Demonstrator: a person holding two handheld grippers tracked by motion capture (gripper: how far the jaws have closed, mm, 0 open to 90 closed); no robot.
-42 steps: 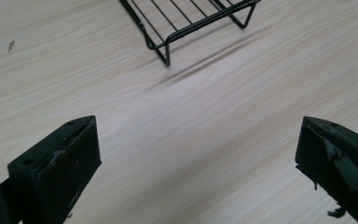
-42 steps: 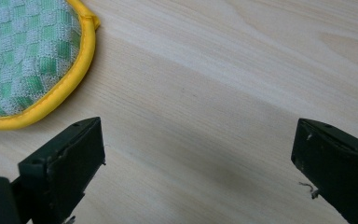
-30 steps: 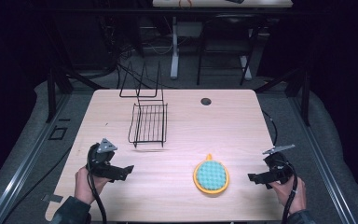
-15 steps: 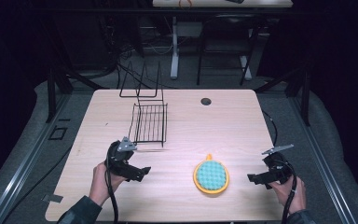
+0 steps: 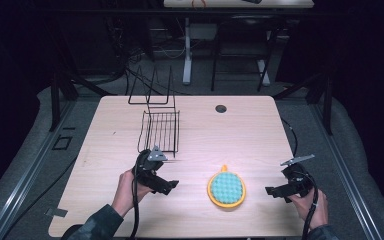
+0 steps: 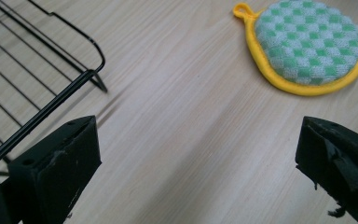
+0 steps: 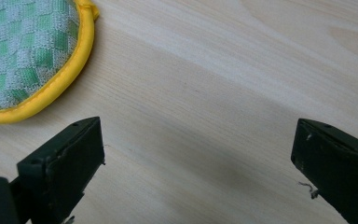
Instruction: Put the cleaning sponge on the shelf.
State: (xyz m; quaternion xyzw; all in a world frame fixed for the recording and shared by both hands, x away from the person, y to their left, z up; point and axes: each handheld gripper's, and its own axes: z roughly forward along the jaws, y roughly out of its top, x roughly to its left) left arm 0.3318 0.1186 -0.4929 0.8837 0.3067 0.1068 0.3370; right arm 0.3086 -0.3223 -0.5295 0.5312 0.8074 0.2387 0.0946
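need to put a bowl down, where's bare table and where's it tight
Free: the far right stretch between the table's grommet hole and the right gripper, and the near left corner. Tight: between the wire rack, the left gripper and the round pot holder.

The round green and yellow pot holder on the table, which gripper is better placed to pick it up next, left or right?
Probably the left. The left gripper points at the pot holder, which lies ahead of its open jaws. For the right gripper, equally open, the pot holder sits off to one side.
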